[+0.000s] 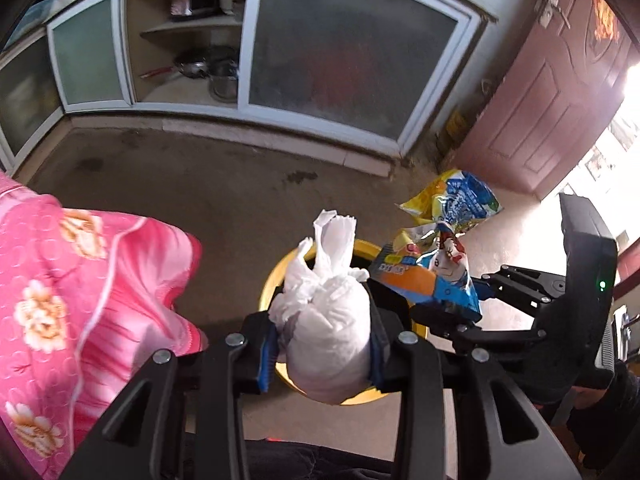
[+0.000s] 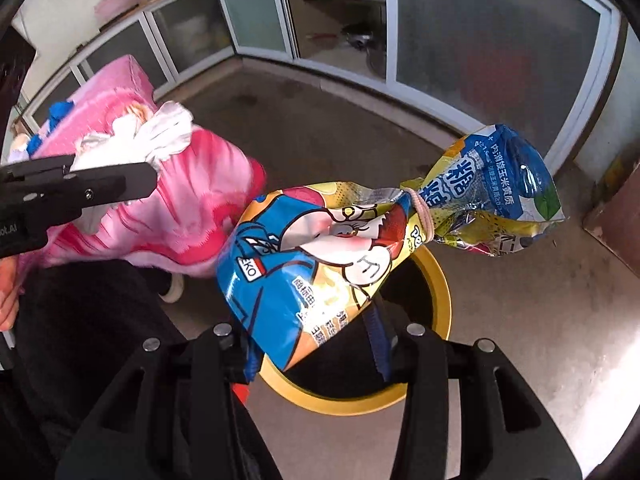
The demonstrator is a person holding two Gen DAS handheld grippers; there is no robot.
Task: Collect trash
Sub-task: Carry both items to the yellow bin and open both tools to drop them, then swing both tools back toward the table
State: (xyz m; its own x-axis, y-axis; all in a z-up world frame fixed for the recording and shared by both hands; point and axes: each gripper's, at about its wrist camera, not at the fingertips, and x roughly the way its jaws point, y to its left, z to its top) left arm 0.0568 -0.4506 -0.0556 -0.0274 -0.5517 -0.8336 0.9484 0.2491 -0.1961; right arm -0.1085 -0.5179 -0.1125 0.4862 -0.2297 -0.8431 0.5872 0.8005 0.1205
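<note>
Jaws of the left gripper (image 1: pixel 324 354) clamp a white tied bag (image 1: pixel 328 320) above the yellow bin (image 2: pixel 434 280); right gripper (image 2: pixel 316 354) jaws clamp a snack bag (image 2: pixel 320 264), lettered "EKO", over it.

We see the left gripper (image 1: pixel 324 356): matte black linkage arms with triangular cut-outs, round silver pivot screws, and blue pads lining its fingers (image 1: pixel 267 360). The right gripper (image 2: pixel 316 354) looks identical (same black frame, same silver screws, darker blue pads). From the left wrist view, its boxy black housing shows a small green light. Below, we glimpse dark clothing.
</note>
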